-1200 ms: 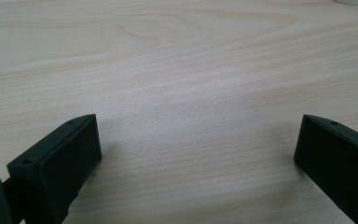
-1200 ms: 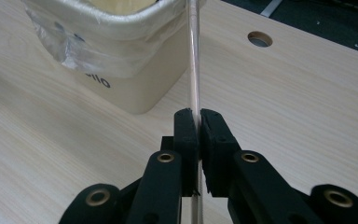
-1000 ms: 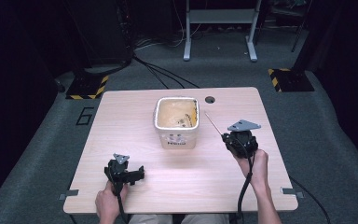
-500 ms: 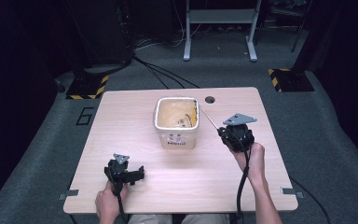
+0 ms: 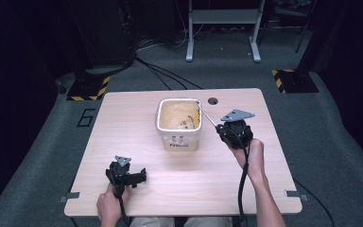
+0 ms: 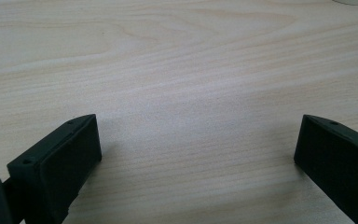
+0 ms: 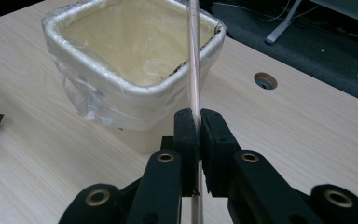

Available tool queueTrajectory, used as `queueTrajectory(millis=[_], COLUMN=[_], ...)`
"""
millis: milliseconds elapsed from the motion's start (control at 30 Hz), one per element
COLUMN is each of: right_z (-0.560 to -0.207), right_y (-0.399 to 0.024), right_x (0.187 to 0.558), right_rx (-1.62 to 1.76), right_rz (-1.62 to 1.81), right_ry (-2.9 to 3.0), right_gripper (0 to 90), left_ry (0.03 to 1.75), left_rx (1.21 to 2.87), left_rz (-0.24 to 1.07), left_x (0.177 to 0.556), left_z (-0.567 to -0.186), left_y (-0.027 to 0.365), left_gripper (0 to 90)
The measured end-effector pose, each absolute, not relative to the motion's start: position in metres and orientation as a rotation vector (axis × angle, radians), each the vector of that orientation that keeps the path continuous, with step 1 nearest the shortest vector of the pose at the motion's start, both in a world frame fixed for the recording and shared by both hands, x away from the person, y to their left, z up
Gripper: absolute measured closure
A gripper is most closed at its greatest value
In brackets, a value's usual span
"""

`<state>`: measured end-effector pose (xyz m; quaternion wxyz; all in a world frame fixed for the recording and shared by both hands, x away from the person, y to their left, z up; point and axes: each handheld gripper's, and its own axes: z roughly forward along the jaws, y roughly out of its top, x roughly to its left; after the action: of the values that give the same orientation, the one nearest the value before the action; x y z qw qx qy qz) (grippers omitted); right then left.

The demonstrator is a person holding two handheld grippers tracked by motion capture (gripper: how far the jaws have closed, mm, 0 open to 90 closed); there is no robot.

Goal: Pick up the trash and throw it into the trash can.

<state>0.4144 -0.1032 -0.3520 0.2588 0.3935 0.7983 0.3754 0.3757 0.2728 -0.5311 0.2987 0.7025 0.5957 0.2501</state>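
Black pads of the right claw (image 7: pixel 199 135) are clamped together on a thin stick (image 7: pixel 194 56), which runs up between them and slants toward the bin (image 7: pixel 121 93). In the high view the right claw (image 5: pixel 227 126) sits just to the right of the bin (image 5: pixel 179 124), with the stick (image 5: pixel 207 116) angled up and left so its far end hangs over the bin's right rim. To drop it in cleanly, I judge the grip should stay firm until the tip is well past the rim and above the lined hollow, then the stick should be tipped steeper before release, so it slides down inside rather than catching the plastic edge or bouncing out.

Slender, pale and straight, the stick looks like a wooden skewer or chopstick, light and prone to pivoting in a narrow pinch. The bin is squarish, cream-coloured, lined with a clear bag folded over its rim.

Off at the near left of the wooden surface (image 5: pixel 137 123), the left claw (image 5: pixel 131 176) rests with its jaws wide apart, holding nothing.
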Motion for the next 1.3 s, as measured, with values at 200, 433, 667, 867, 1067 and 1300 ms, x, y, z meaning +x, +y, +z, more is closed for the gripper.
queueTrajectory(millis=[200, 433, 667, 867, 1067, 1300], right_z=[-0.348, -0.346, -0.345, -0.345, -0.345, -0.347], right_y=[-0.095, -0.085, -0.077, -0.071, -0.063, -0.056], right_x=[0.419, 0.427, 0.434, 0.441, 0.448, 0.454], right_rx=[1.036, 1.013, 0.991, 0.981, 0.967, 0.968], right_rz=[1.006, 1.0, 0.997, 0.995, 0.982, 0.976], right_ry=[2.184, 2.208, 2.233, 2.256, 2.278, 2.295], right_gripper=[85.1, 85.1, 85.1, 85.1, 85.1, 85.1], left_ry=[1.581, 1.58, 1.58, 1.58, 1.578, 1.579], left_rx=[1.867, 1.869, 1.868, 1.869, 1.871, 1.871], left_rz=[0.663, 0.663, 0.663, 0.663, 0.662, 0.658], left_x=[0.375, 0.375, 0.375, 0.375, 0.375, 0.375], left_z=[-0.531, -0.531, -0.531, -0.531, -0.531, -0.531], left_y=[0.273, 0.273, 0.273, 0.273, 0.273, 0.273], left_gripper=[0.2, 0.2, 0.2, 0.2, 0.2, 0.2])
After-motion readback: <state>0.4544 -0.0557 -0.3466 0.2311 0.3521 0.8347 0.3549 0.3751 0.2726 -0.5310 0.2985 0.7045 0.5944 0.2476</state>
